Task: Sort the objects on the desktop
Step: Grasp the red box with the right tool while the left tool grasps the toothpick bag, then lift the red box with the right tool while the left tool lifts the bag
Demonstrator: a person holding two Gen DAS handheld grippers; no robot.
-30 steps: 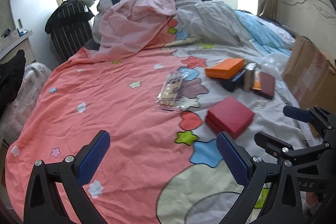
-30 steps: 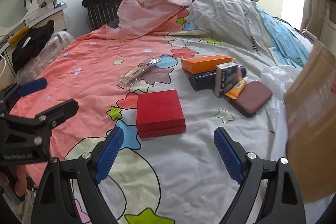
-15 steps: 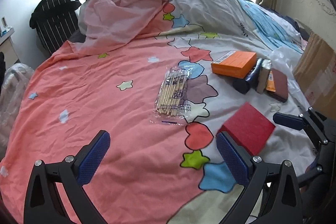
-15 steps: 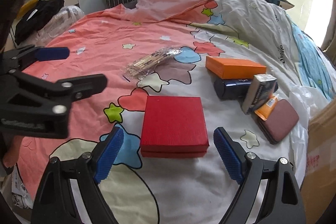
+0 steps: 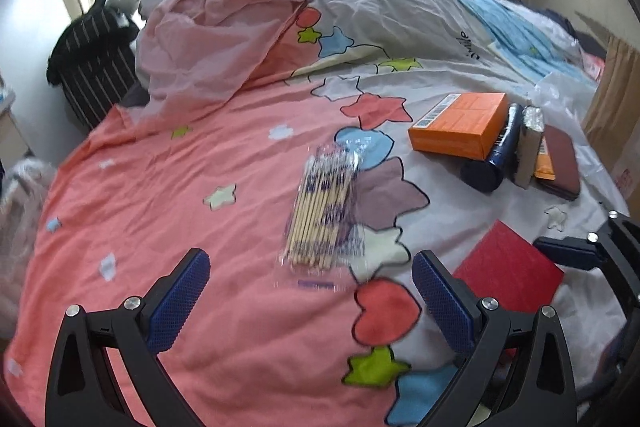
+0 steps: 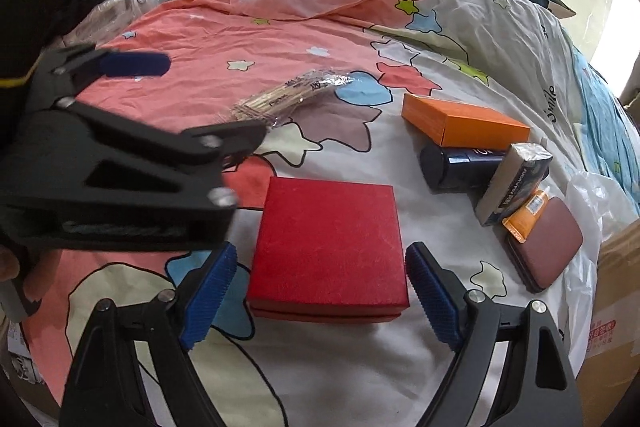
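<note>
A clear packet of wooden sticks [image 5: 326, 215] lies on the pink bedspread, just ahead of my open left gripper [image 5: 308, 291]. In the right wrist view a flat red box [image 6: 330, 247] sits between the tips of my open right gripper [image 6: 316, 291], whose fingers do not touch it. Further right lie an orange box [image 6: 466, 125], a dark blue tube [image 6: 458, 165], a grey-and-blue carton [image 6: 514, 183], a small orange tube [image 6: 528, 213] and a maroon case [image 6: 548, 243]. The left gripper [image 6: 136, 99] shows at the left of the right wrist view, over the stick packet [image 6: 296, 95].
The bed is covered by a pink and white bedspread [image 5: 168, 219] with star shapes. A rumpled pink sheet [image 5: 224, 27] and grey quilt pile up at the far end. A cardboard box [image 6: 616, 291] and white plastic bag [image 6: 588, 203] stand at the right edge. A striped bag [image 5: 92, 63] sits back left.
Both grippers have moved forward and lower over the bed. The left one has closed in on the stick packet, the right one on the red box. Both stay open.
</note>
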